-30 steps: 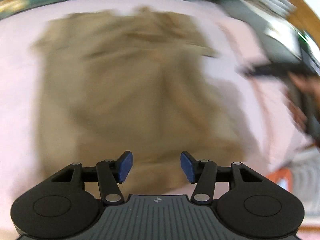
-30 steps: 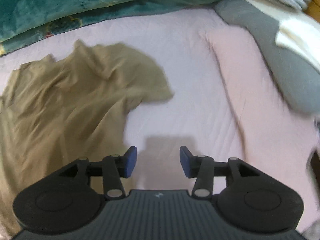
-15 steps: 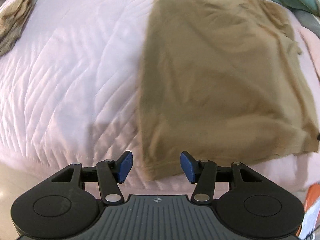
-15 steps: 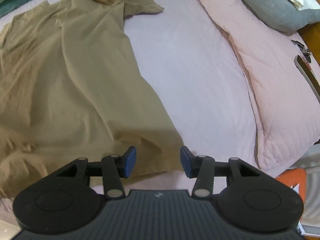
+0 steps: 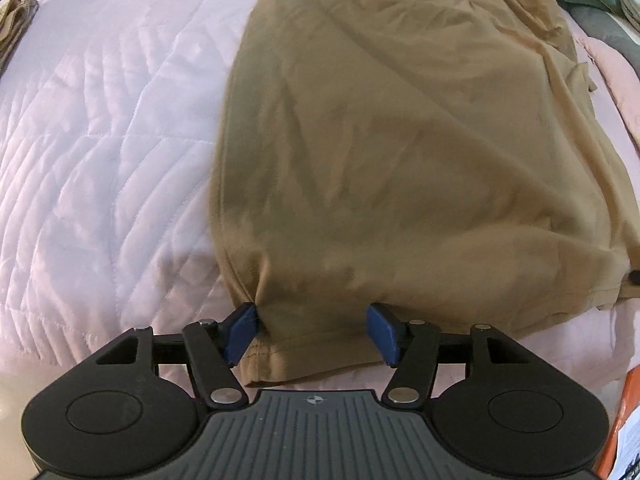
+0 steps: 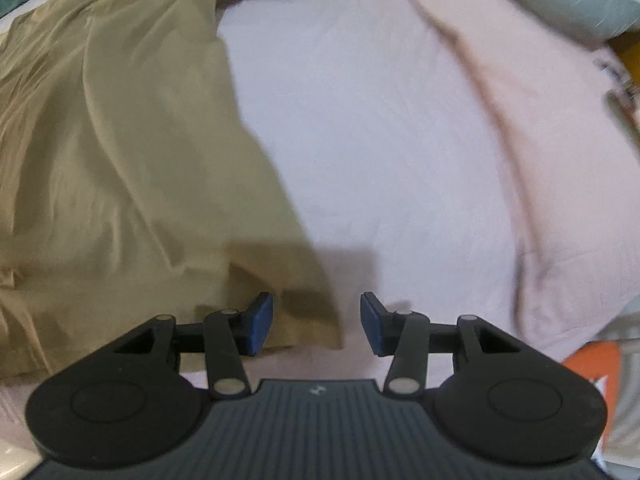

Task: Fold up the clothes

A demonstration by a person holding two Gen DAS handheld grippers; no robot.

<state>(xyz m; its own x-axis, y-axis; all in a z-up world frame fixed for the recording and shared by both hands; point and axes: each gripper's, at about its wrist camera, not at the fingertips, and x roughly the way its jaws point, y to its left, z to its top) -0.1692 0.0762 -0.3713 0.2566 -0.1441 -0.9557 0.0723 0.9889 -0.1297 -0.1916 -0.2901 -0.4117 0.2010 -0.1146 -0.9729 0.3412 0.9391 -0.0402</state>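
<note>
**Both grippers at the hem of the tan shirt**

While we look down both wrist views, the tan shirt (image 5: 384,128) lies spread on the pink quilt (image 5: 104,128). Left gripper (image 5: 312,330): jaws opening, the shirt's near left hem corner between them, fabric touching the left pad. Right gripper (image 6: 316,324): fingers apart, the near right hem corner between them, not pinched. We see no containers. An orange-and-white object (image 5: 624,432) at the lower edge carries print too small to read.
</note>
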